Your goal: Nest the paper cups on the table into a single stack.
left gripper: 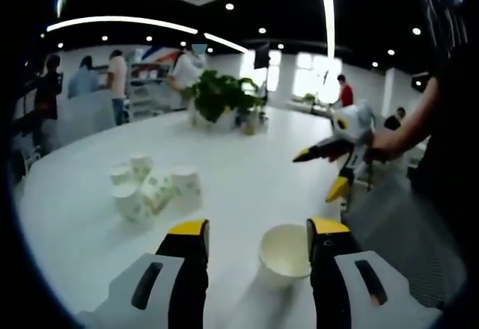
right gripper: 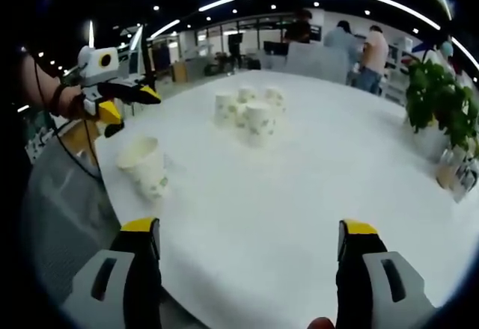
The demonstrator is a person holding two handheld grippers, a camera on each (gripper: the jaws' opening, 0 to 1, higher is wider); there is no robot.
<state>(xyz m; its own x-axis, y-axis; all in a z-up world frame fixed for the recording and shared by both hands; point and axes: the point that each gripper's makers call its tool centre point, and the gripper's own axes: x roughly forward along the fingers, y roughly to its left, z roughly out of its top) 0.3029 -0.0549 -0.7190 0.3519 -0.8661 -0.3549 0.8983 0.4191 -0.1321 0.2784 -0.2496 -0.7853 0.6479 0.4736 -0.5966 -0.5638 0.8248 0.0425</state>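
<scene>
A lone upright paper cup (left gripper: 285,254) stands near the surface (left gripper: 247,172) edge, between the jaws of the released left tool (left gripper: 258,233). The right tool (right gripper: 251,232), also released, hovers farther off; the cluster of cups (left gripper: 153,187) sits inward, toward the surface's middle.

- A single paper cup (left gripper: 286,251) stands upright on the table (left gripper: 247,172) near its close edge, between the jaws of the left gripper (left gripper: 258,233) as that view sees it.
- A cluster of cups (left gripper: 153,185) sits farther in on the table, left of the single cup in the left gripper view.
- In the right gripper view the cluster (right gripper: 249,112) lies beyond the single cup (right gripper: 145,166), which stands near the table's left edge.
- The right gripper (left gripper: 323,168) hangs beside the table's right edge in the left gripper view.
- A potted plant (left gripper: 221,97) stands on the far part of the table.
- People stand behind the table.
</scene>
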